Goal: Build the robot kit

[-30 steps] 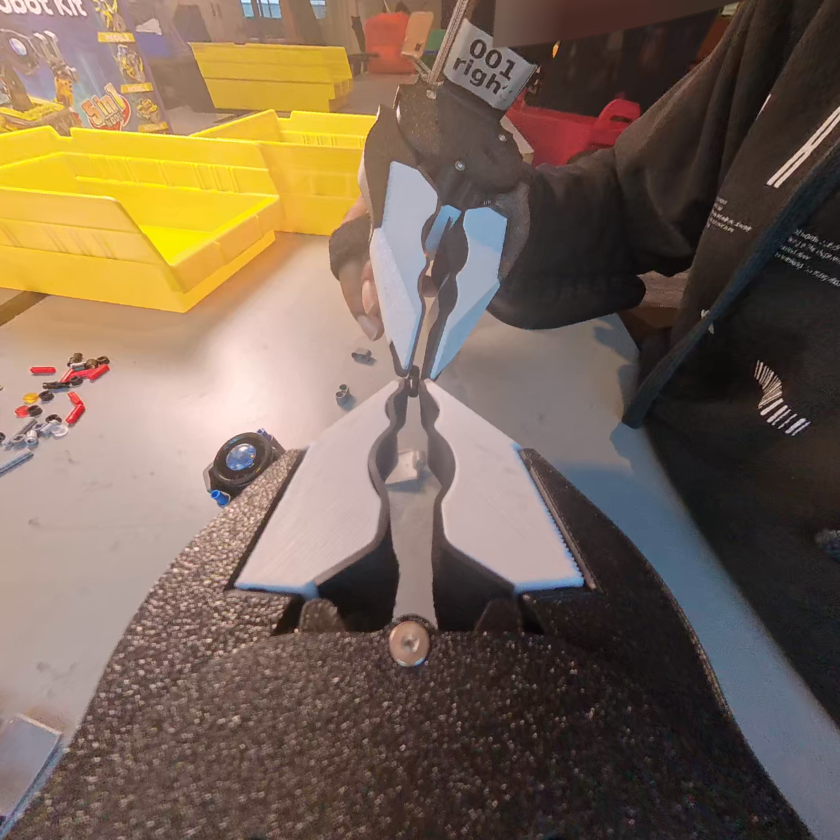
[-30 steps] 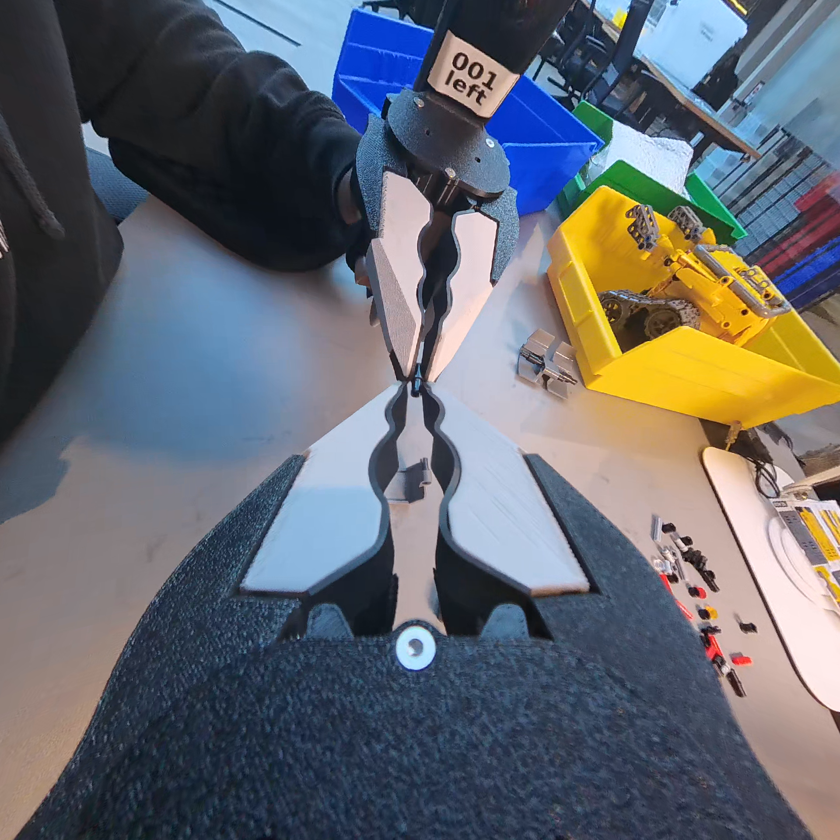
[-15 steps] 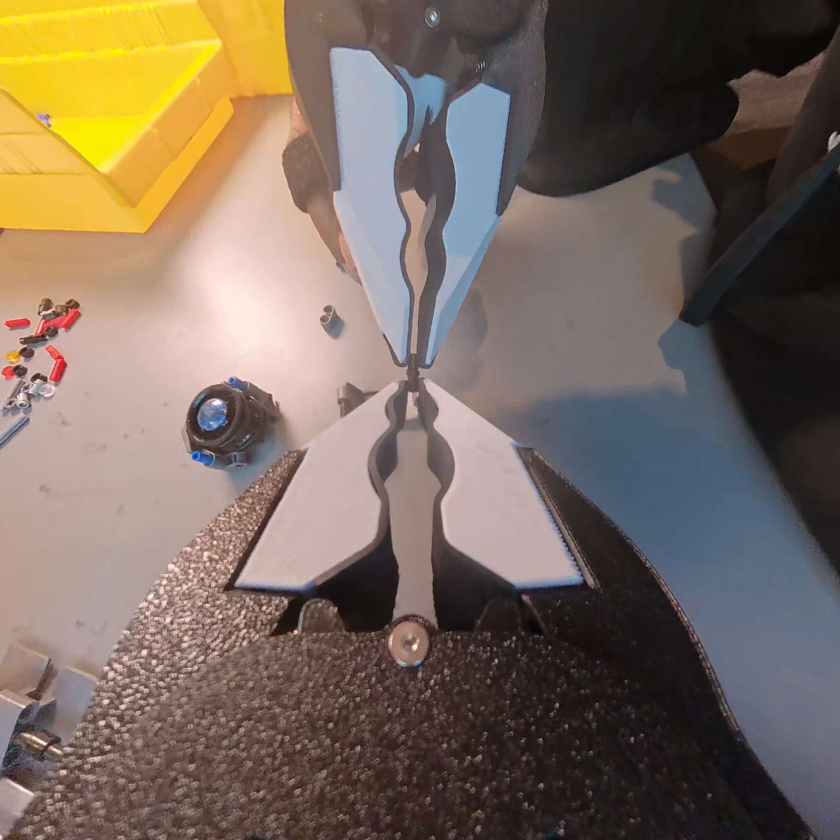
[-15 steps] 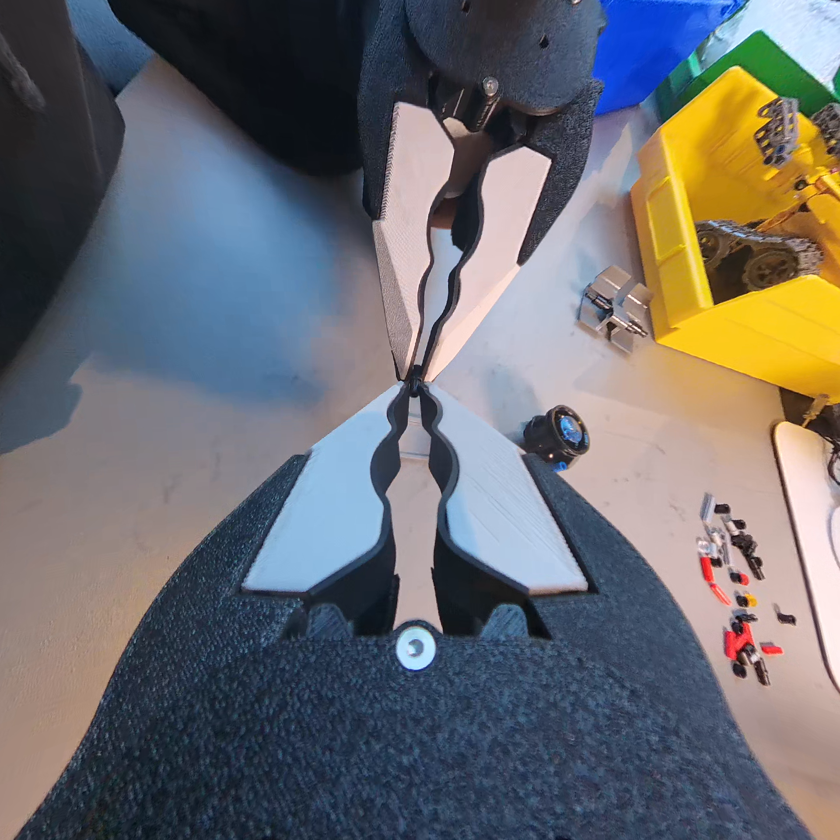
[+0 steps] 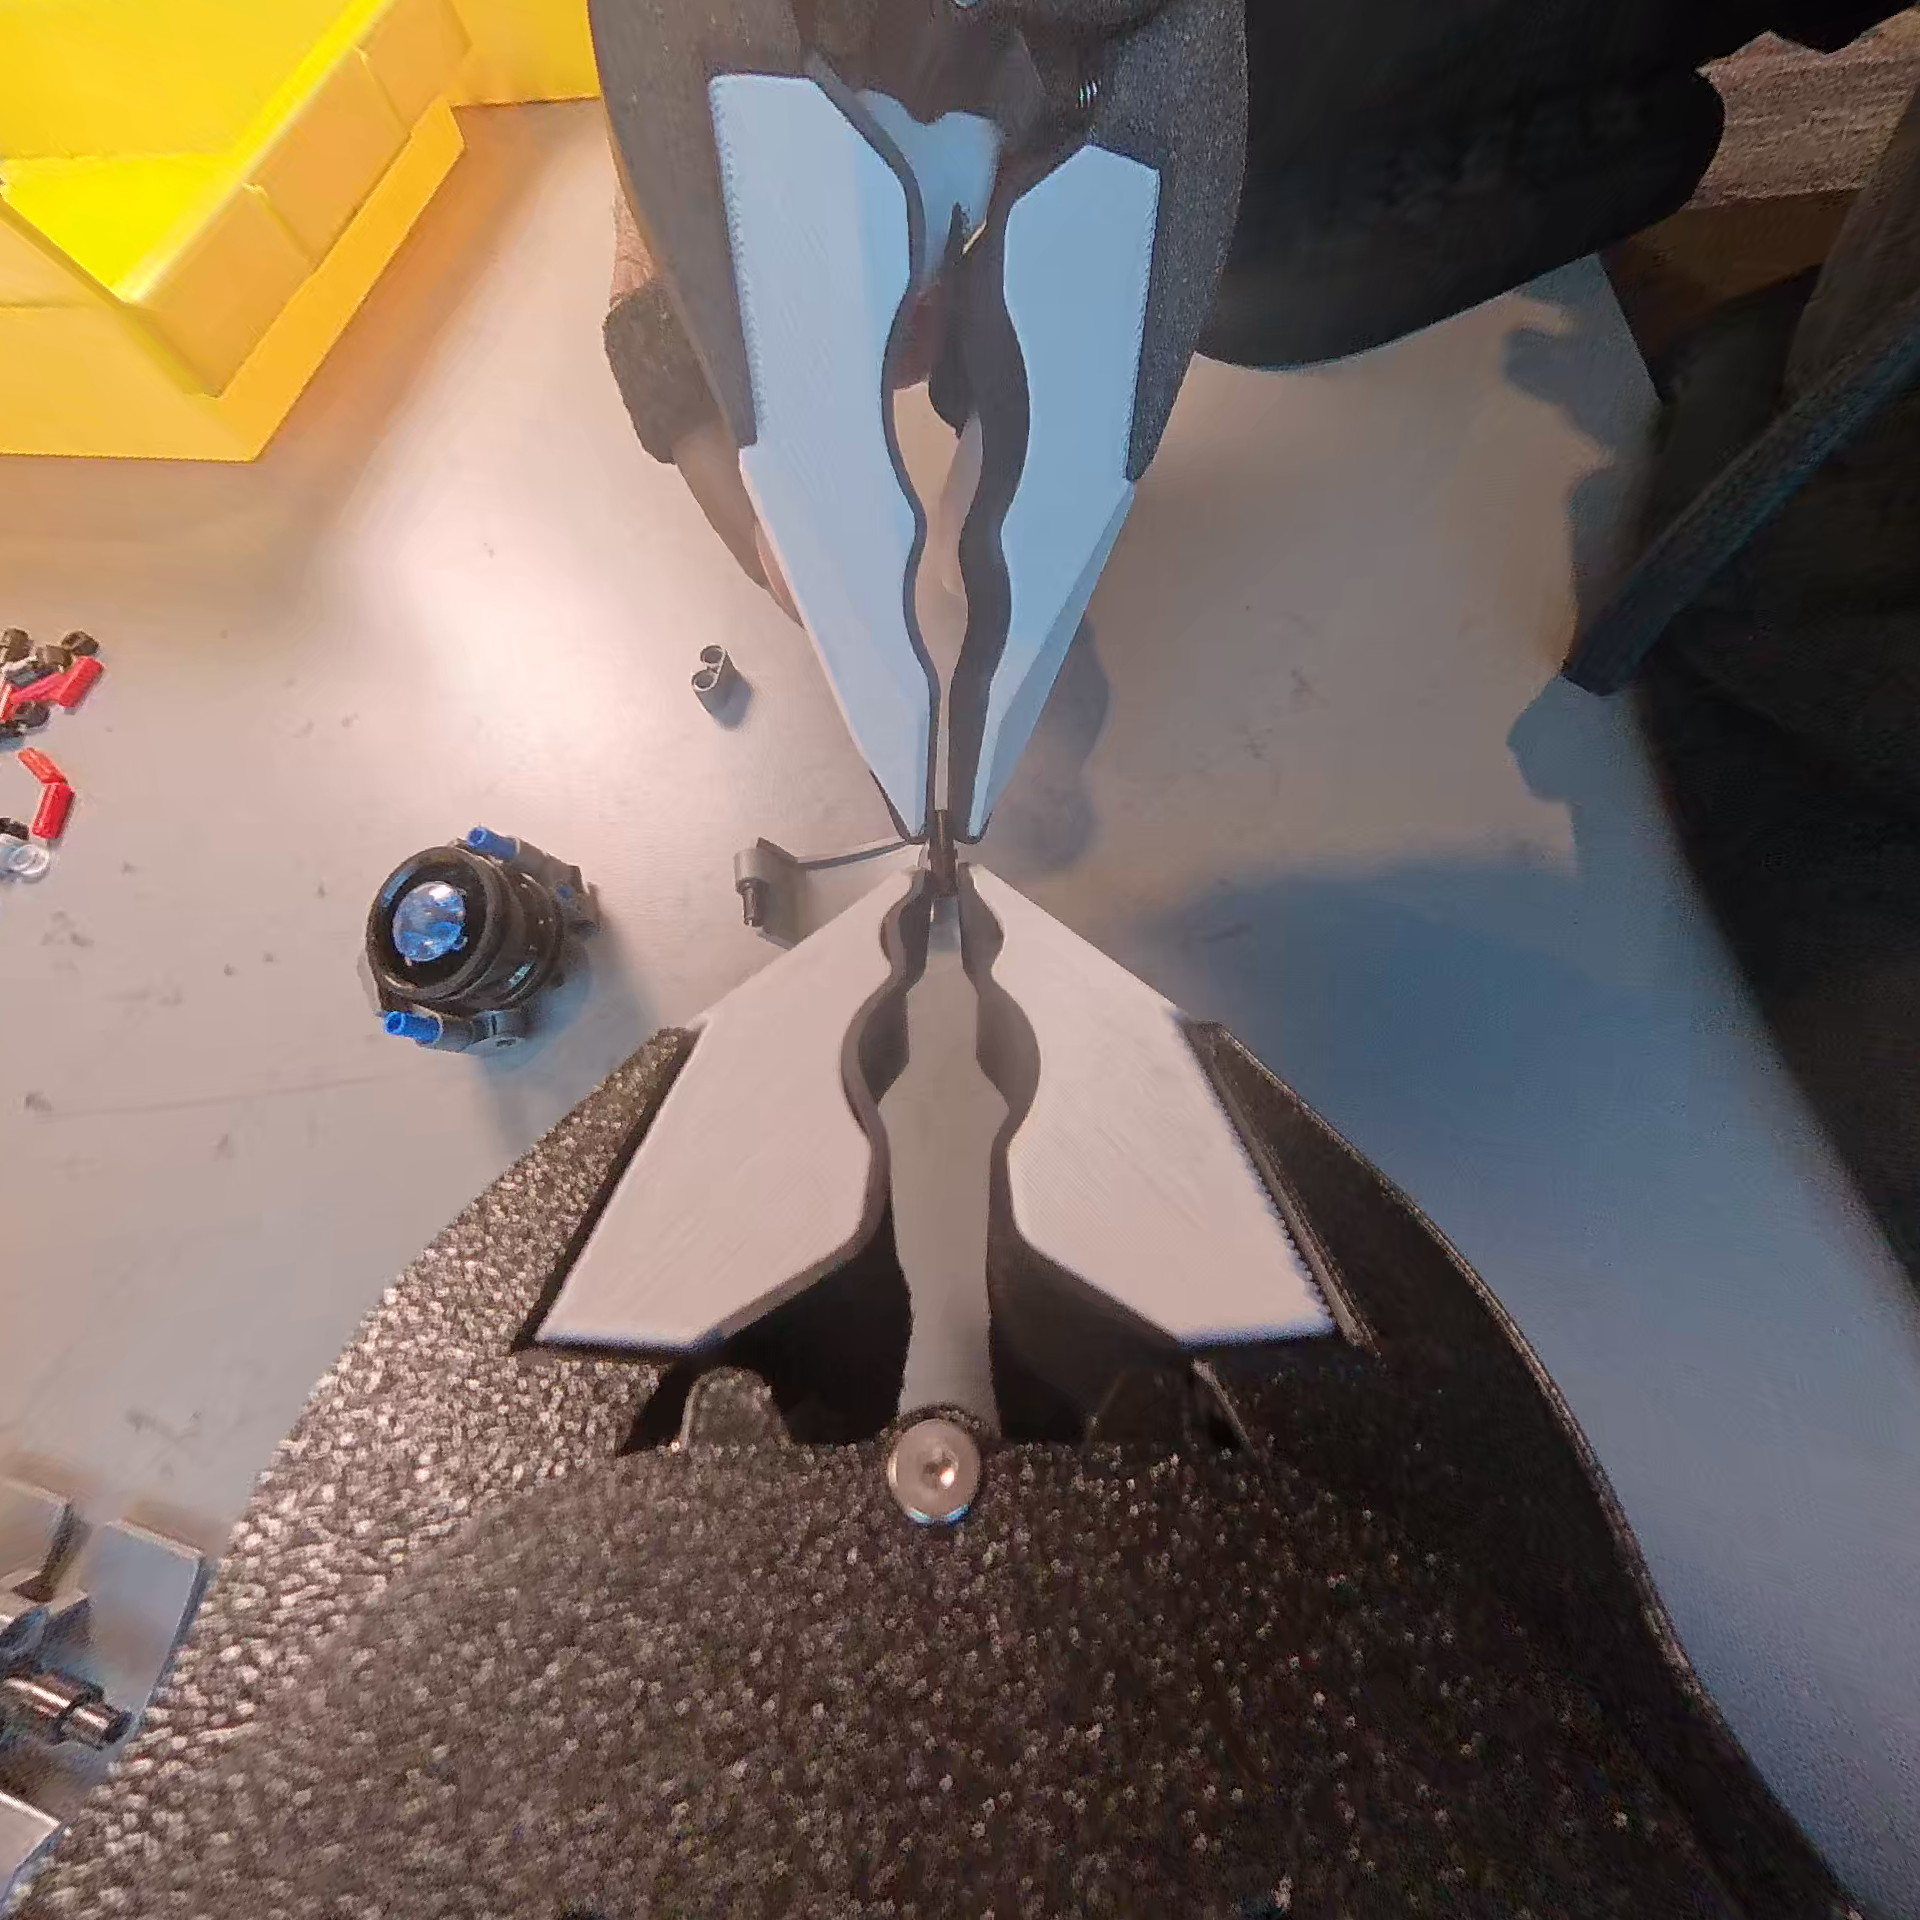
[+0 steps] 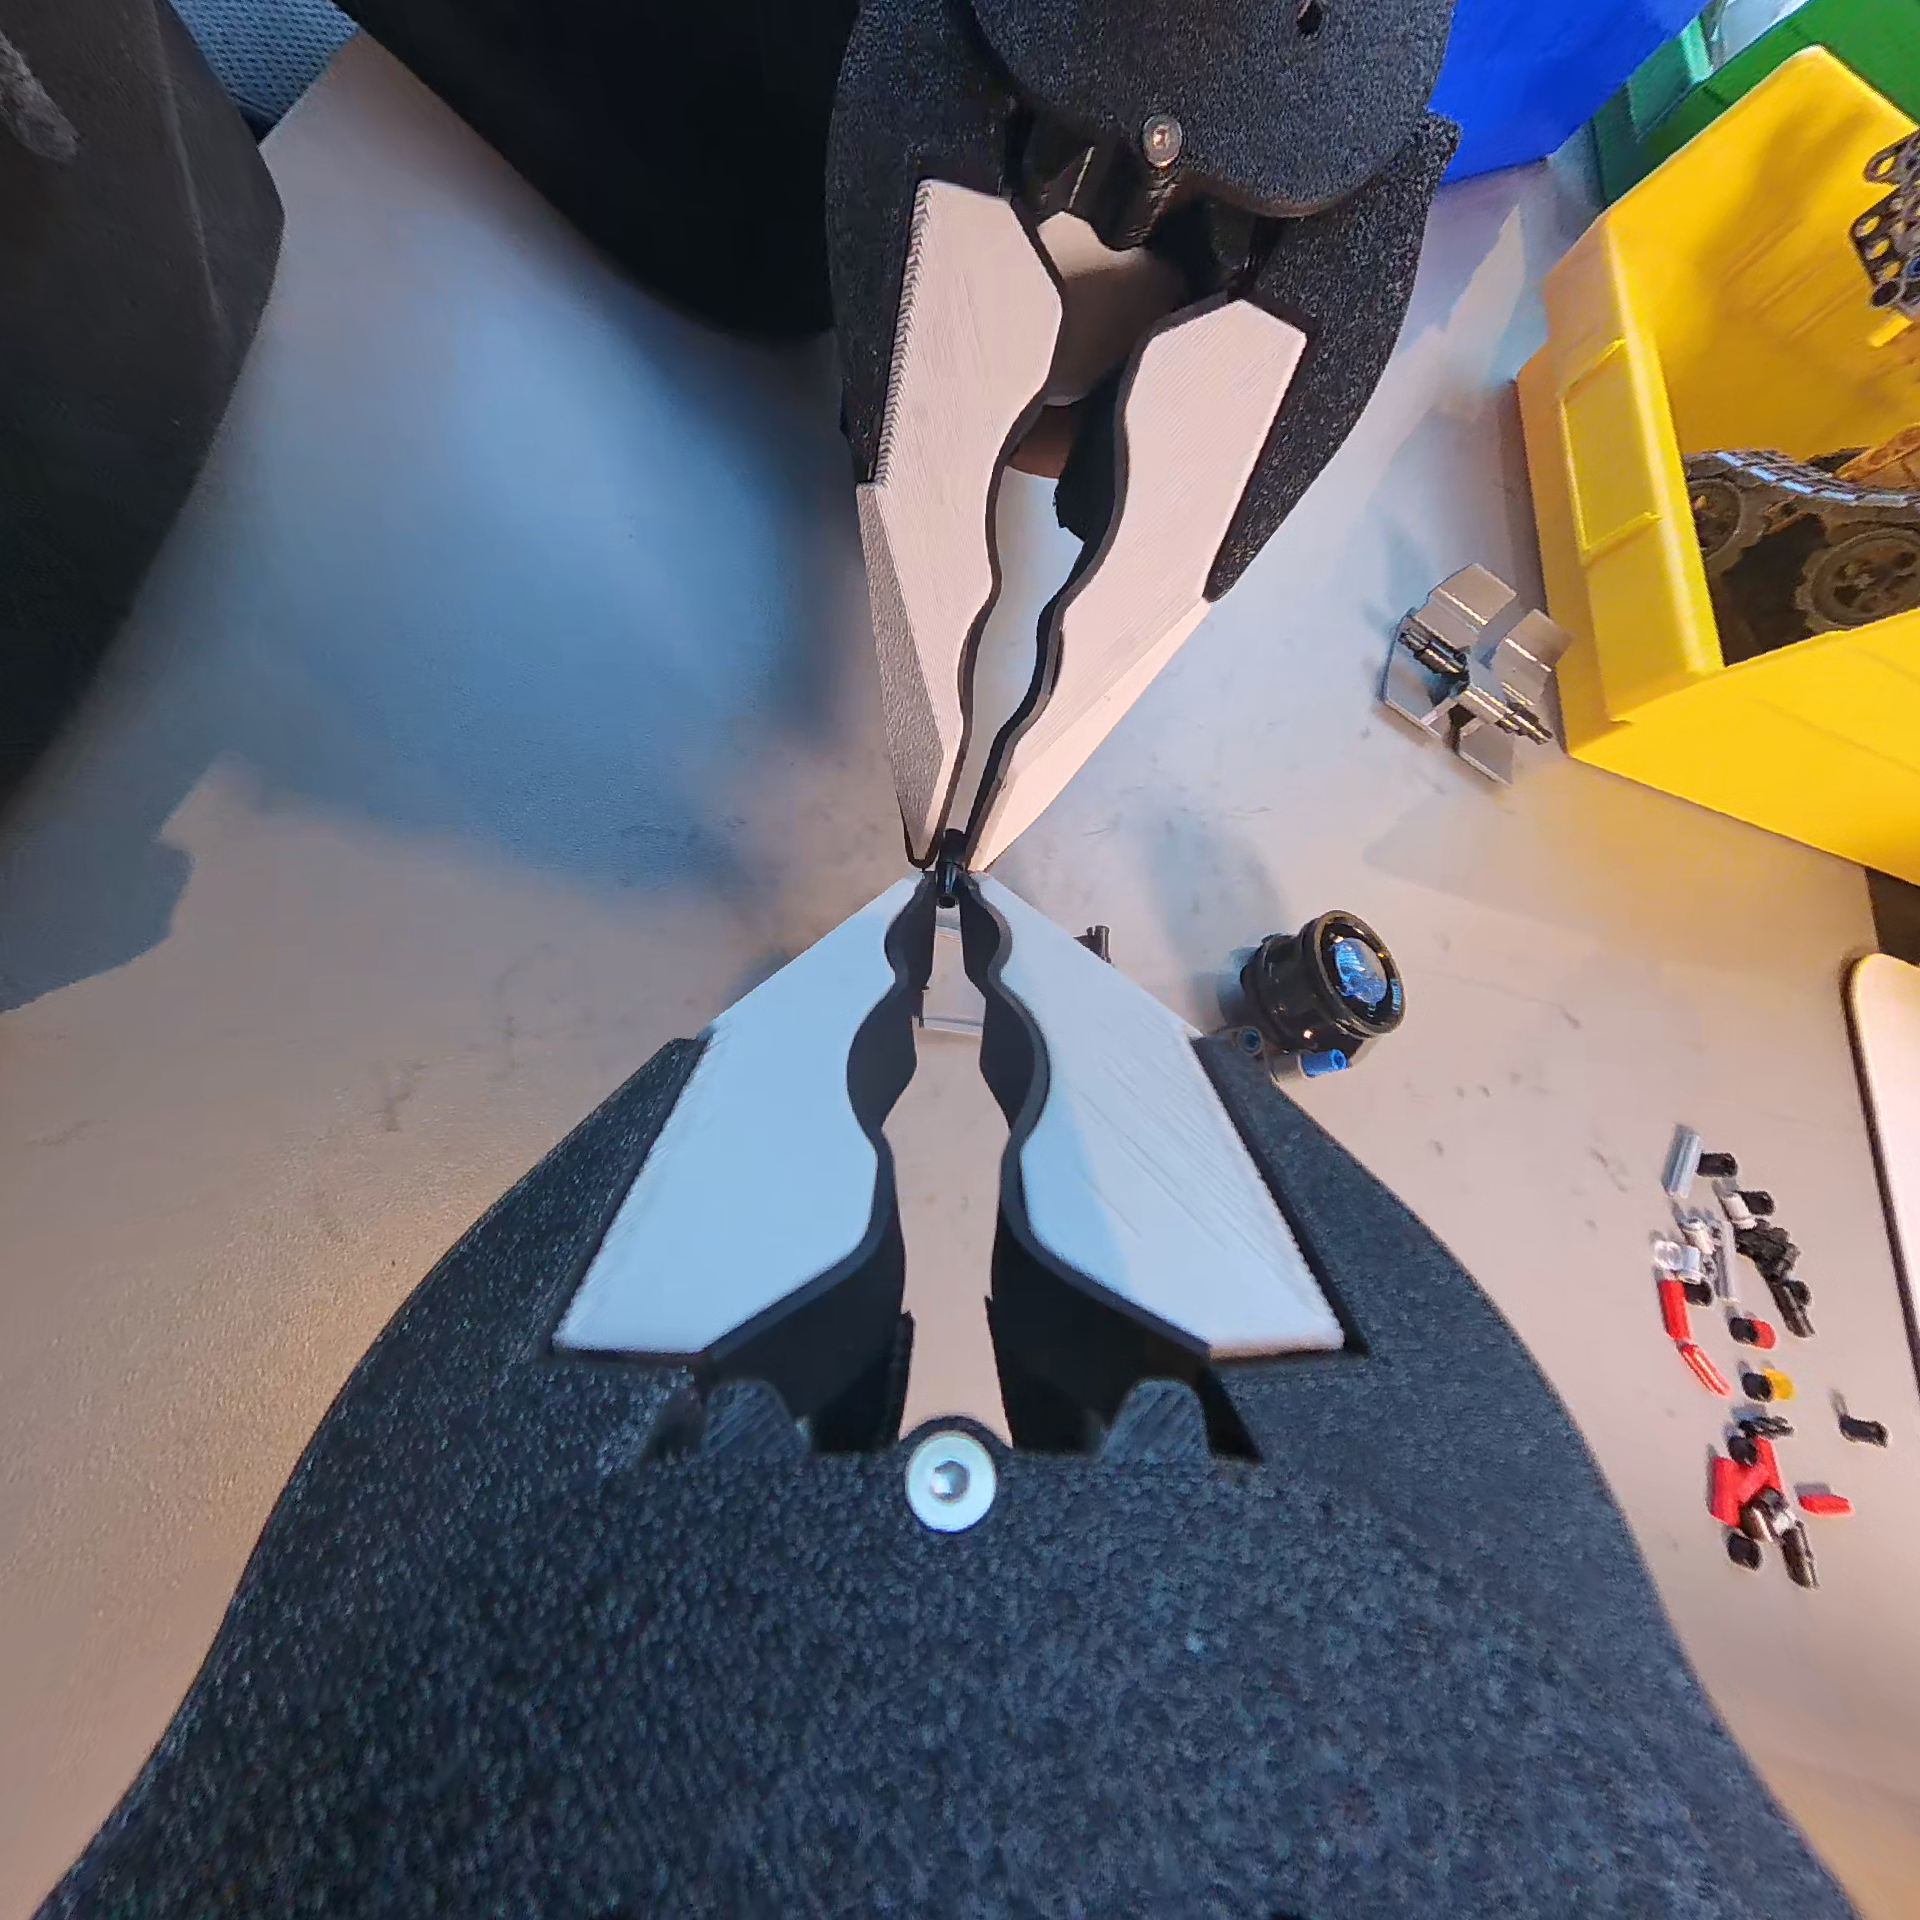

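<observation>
Right now both your grippers, left gripper [image 5: 940, 894] and right gripper [image 6: 943, 891], pinch 1 tiny black pin [image 5: 940, 857] tip to tip, above the table [image 5: 312, 727]. It looks light, stiff and slippery; the round black lens part [image 5: 457, 935] sits at 9 o'clock.

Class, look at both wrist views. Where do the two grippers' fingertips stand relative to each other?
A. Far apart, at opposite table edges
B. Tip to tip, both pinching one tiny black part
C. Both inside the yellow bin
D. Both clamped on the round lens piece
B: the left gripper and right gripper meet tip to tip, jaws closed on one tiny black part; the round lens piece lies aside on the table.
</observation>
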`<state>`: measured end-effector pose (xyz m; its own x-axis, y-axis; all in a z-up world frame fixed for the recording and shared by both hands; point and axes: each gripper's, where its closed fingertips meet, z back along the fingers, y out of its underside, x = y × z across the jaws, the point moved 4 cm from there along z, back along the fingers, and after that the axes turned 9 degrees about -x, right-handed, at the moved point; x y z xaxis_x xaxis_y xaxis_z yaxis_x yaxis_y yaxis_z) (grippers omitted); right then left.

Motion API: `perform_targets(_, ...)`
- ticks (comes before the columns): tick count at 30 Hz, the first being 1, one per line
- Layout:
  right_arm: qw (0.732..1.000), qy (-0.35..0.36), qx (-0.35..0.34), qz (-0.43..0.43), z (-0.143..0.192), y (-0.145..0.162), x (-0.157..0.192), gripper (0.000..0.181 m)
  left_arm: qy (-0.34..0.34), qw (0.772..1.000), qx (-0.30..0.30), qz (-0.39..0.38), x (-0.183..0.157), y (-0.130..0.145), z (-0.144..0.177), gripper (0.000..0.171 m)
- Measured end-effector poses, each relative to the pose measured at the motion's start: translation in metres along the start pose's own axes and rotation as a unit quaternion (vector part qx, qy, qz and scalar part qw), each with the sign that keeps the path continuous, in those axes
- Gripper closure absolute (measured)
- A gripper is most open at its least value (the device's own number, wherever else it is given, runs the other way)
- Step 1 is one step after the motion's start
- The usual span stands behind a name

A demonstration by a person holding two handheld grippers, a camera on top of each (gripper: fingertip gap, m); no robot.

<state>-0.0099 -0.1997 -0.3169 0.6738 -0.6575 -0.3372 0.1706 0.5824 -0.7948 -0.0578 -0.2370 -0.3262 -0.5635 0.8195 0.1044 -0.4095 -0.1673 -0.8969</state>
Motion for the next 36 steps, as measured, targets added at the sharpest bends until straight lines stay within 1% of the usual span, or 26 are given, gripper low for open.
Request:
perform_targets(5, 1.000, 0.000, 0.000, -0.003, -0.001, 0.001, 0.000, 0.177, -0.005, 1.000, 0.012, 0.001, 0.001, 0.001, -0.001, 0.168)
perform_targets(7, 1.000, 0.001, -0.009, -0.021, 0.001, 0.003, -0.003, 0.175, -0.009, 1.000, 0.013, 0.005, 0.002, 0.001, -0.001, 0.168)
perform_targets(11, 0.996, -0.014, 0.004, -0.091, 0.011, 0.019, -0.013, 0.132, -0.015, 0.999, 0.046, 0.007, 0.004, 0.010, -0.001, 0.168)
perform_targets(12, 0.995, -0.019, 0.013, -0.100, 0.011, 0.023, -0.014, 0.127, -0.015, 0.999, 0.052, 0.008, 0.004, 0.011, -0.002, 0.168)
perform_targets(14, 0.993, -0.030, 0.038, -0.104, 0.006, 0.032, -0.015, 0.123, -0.008, 0.998, 0.065, 0.009, 0.001, 0.014, -0.005, 0.168)
perform_targets(17, 0.992, -0.042, 0.059, -0.100, -0.003, 0.036, -0.015, 0.126, -0.010, 0.997, 0.076, 0.005, -0.002, 0.015, -0.009, 0.169)
perform_targets(19, 0.993, -0.042, 0.058, -0.098, -0.006, 0.035, -0.016, 0.134, -0.014, 0.997, 0.082, 0.004, -0.002, 0.016, -0.010, 0.169)
perform_targets(22, 0.993, -0.039, 0.066, -0.093, -0.008, 0.035, -0.017, 0.141, -0.018, 0.995, 0.093, 0.000, -0.002, 0.019, -0.012, 0.169)
perform_targets(29, 0.992, -0.036, 0.074, -0.092, -0.008, 0.034, -0.016, 0.142, -0.025, 0.994, 0.103, 0.001, -0.002, 0.019, -0.013, 0.169)
perform_targets(33, 0.991, -0.030, 0.082, -0.097, -0.008, 0.034, -0.016, 0.142, -0.031, 0.994, 0.108, 0.017, -0.001, 0.019, -0.014, 0.170)
perform_targets(36, 0.991, -0.022, 0.082, -0.107, -0.008, 0.034, -0.016, 0.142, -0.047, 0.990, 0.125, 0.038, -0.001, 0.017, -0.015, 0.170)
